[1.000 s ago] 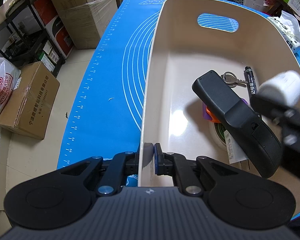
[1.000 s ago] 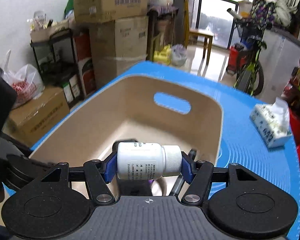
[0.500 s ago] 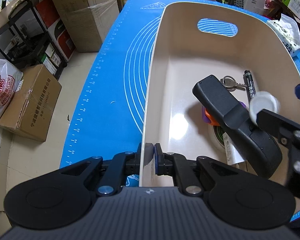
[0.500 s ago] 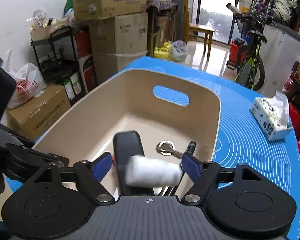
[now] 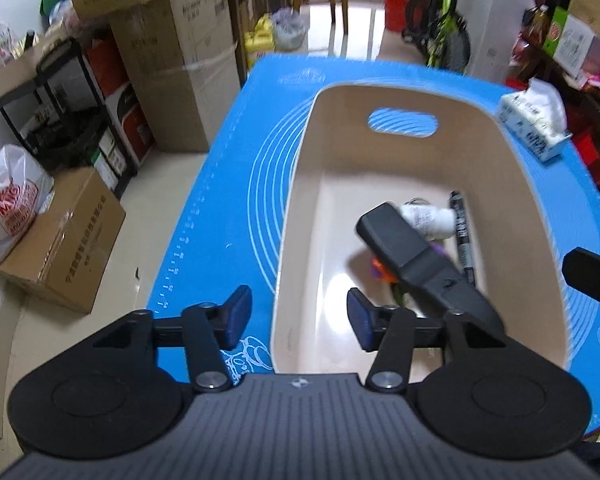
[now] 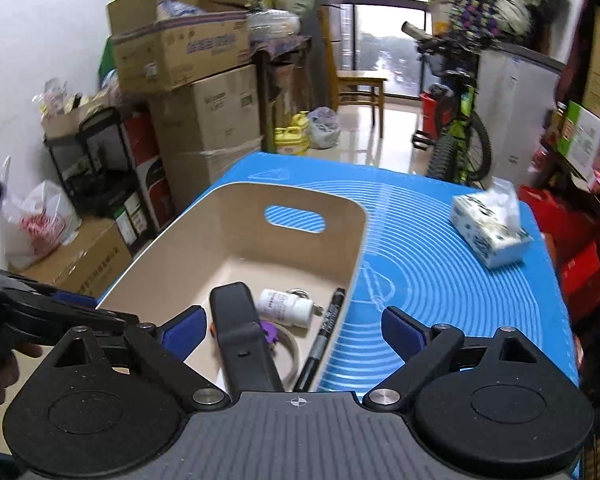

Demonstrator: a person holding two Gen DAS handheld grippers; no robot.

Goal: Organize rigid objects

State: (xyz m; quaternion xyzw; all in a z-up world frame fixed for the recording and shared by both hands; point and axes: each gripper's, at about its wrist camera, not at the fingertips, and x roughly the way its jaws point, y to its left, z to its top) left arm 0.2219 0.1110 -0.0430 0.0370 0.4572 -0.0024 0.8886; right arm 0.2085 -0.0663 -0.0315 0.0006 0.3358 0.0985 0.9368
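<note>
A cream bin [image 5: 300, 208] [image 6: 172, 236] with a handle slot stands on the blue mat [image 5: 220, 216] [image 6: 440, 280]. Inside it lie a white pill bottle [image 5: 428, 218] [image 6: 286, 307], a long black device [image 5: 416, 264] [image 6: 238, 336], a black marker [image 5: 462, 236] [image 6: 324, 336], a tape roll [image 6: 290, 350] and purple and orange pieces. My left gripper [image 5: 298, 318] hovers above the bin's near left wall, its jaws opening, nothing between them. My right gripper [image 6: 292, 330] hangs over the bin's near right side, jaws opening wide and empty.
A tissue box [image 5: 534, 128] [image 6: 488, 232] sits on the mat to the right of the bin. Cardboard boxes [image 5: 64, 240], a black shelf [image 5: 72, 112] and a white bag stand on the floor to the left. A bicycle [image 6: 460, 132] and a chair [image 6: 360, 84] are beyond the table.
My right gripper let go of the white bottle, which now lies in the bin; it pulled back and rose. My left gripper released the bin's wall, opened and lifted.
</note>
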